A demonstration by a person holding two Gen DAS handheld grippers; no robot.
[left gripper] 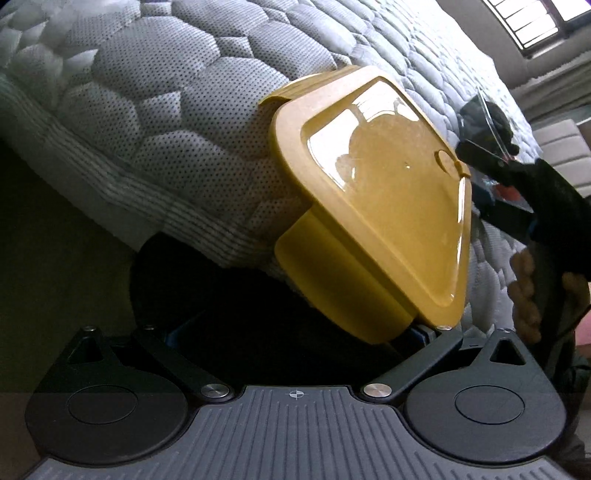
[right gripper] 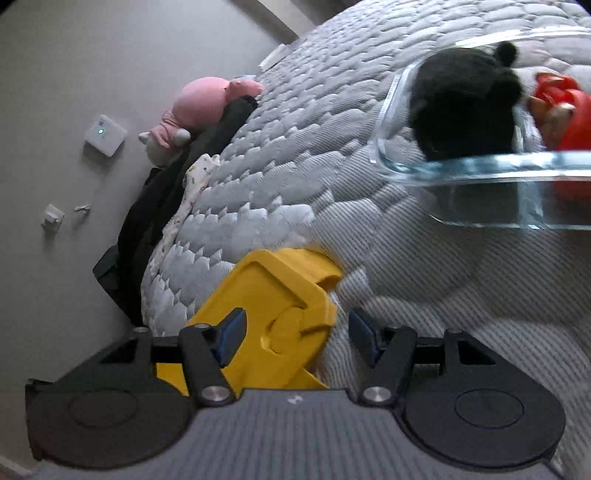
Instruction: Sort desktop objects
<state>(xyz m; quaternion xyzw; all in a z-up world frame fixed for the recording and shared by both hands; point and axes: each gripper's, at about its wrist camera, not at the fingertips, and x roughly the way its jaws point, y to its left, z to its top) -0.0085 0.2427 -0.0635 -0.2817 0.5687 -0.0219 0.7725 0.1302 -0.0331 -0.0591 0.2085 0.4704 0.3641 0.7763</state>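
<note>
A yellow lid (left gripper: pixel 376 199) with a side latch fills the left wrist view, tilted over the corner of a quilted mattress (left gripper: pixel 147 110). My left gripper (left gripper: pixel 295 328) is shut on it, jaws wide; its left finger is lost in shadow. In the right wrist view the same yellow lid (right gripper: pixel 273 299) has its vented corner between the blue pads (right gripper: pixel 232 332) of my right gripper (right gripper: pixel 297 334), which is open and not pressing on it. My right gripper (left gripper: pixel 476 155) also shows past the lid's far corner, a hand (left gripper: pixel 528 291) on its handle.
A glass container (right gripper: pixel 480 166) on the mattress (right gripper: pixel 295 147) holds a black plush (right gripper: pixel 465 107) and a red toy (right gripper: pixel 565 110). A pink plush (right gripper: pixel 199 107) and black clothing (right gripper: pixel 155 206) lie along the mattress's far edge by the wall. A window (left gripper: pixel 535 22) is beyond.
</note>
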